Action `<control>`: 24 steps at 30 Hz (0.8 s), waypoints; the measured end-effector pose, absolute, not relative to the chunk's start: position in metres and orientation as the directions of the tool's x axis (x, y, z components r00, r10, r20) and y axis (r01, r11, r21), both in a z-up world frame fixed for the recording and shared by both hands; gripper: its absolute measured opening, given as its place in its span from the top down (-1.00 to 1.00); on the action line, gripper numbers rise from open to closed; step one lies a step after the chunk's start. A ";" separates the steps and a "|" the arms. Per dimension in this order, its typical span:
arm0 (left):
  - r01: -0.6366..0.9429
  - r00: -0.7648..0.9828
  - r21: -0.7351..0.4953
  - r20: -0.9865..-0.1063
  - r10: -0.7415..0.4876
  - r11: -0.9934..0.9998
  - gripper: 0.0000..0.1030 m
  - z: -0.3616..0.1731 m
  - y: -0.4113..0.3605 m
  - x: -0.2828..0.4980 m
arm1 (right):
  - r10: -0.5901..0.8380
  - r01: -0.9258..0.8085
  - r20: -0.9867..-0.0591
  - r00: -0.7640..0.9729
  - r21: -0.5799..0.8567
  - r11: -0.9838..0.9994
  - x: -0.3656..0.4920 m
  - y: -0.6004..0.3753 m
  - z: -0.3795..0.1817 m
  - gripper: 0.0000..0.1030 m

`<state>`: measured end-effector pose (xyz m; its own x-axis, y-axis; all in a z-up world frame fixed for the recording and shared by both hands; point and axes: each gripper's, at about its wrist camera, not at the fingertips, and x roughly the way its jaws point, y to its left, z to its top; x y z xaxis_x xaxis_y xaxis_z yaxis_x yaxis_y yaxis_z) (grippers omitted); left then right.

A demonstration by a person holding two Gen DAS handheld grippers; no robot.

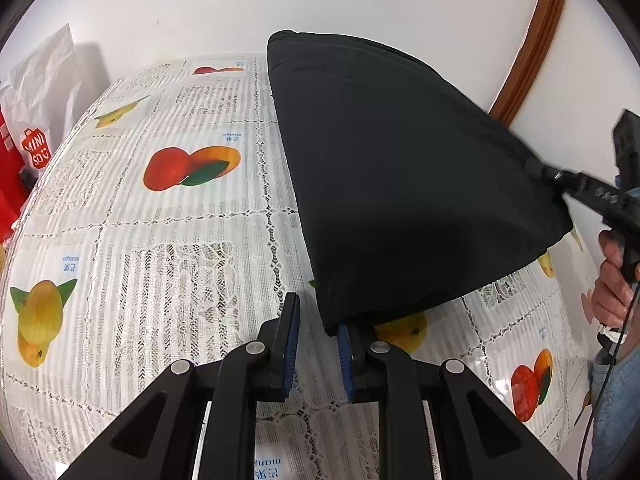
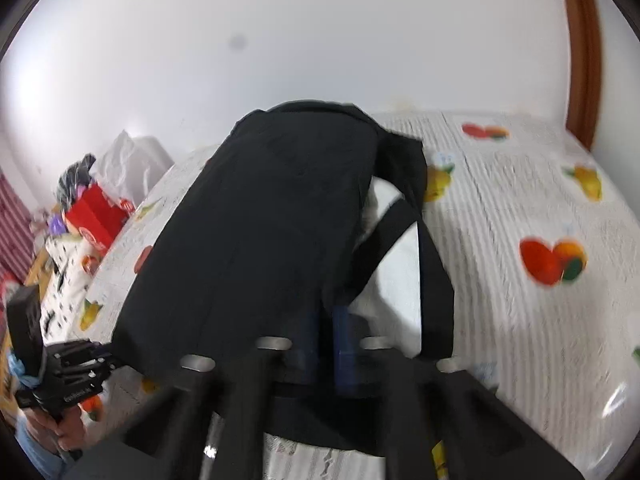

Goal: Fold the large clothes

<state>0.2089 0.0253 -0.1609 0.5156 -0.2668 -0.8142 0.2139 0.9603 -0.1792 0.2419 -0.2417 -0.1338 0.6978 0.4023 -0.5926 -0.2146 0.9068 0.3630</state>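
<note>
A large black garment [image 1: 400, 184] lies partly on the fruit-print tablecloth [image 1: 160, 240], its right side lifted off the table. In the left wrist view my left gripper [image 1: 318, 316] stands open; the blue pads [image 1: 290, 344] are apart with tablecloth showing between them. The garment's near corner rests at the right finger's tip. My right gripper [image 1: 538, 168] is shut on the garment's raised right edge. The blurred right wrist view shows my right gripper [image 2: 326, 314] with black cloth [image 2: 260, 220] pinched between its pads, and a black strap [image 2: 434, 280] hanging beside it. My left gripper [image 2: 80, 364] is at lower left.
A white shopping bag [image 1: 40, 88] and red packaging [image 2: 96, 216] stand at the table's left end among other clutter. A wooden door frame [image 1: 536, 40] runs up the white wall at right. A person's hand [image 1: 612, 284] grips the right tool's handle.
</note>
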 end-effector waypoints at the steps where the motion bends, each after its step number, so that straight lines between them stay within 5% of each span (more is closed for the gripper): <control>1: 0.215 0.517 -0.179 -0.813 -0.268 0.960 0.67 -0.161 0.025 0.207 | 0.419 -0.221 -0.563 0.713 0.386 0.895 0.238 -0.247 -0.131 0.92; 10: 0.218 0.511 -0.177 -0.817 -0.267 0.960 0.67 -0.160 0.025 0.208 | 0.378 -0.157 -0.622 0.686 0.380 0.911 0.251 -0.251 -0.139 0.83; 16: 0.226 0.499 -0.174 -0.824 -0.267 0.959 0.65 -0.159 0.025 0.208 | 0.332 -0.142 -0.664 0.670 0.324 0.935 0.290 -0.238 -0.138 0.51; 18: 0.232 0.504 -0.167 -0.822 -0.265 0.958 0.65 -0.159 0.024 0.208 | 0.323 -0.112 -0.683 0.656 0.335 0.936 0.304 -0.236 -0.142 0.63; 19: 0.233 0.505 -0.168 -0.821 -0.267 0.958 0.65 -0.159 0.024 0.208 | 0.335 -0.122 -0.673 0.660 0.344 0.931 0.307 -0.236 -0.141 0.93; 22: 0.231 0.504 -0.176 -0.820 -0.272 0.957 0.65 -0.159 0.025 0.208 | 0.337 -0.119 -0.590 0.733 0.377 0.919 0.300 -0.246 -0.131 0.93; 24: 0.231 0.504 -0.174 -0.820 -0.271 0.957 0.65 -0.159 0.025 0.208 | 0.270 -0.061 -0.623 0.734 0.336 0.940 0.300 -0.248 -0.135 0.95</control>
<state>0.2083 0.0248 -0.1592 0.5044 -0.2709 -0.8199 0.2311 0.9572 -0.1741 0.3005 -0.2481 -0.1349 0.7344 0.2699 -0.6227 -0.0608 0.9400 0.3357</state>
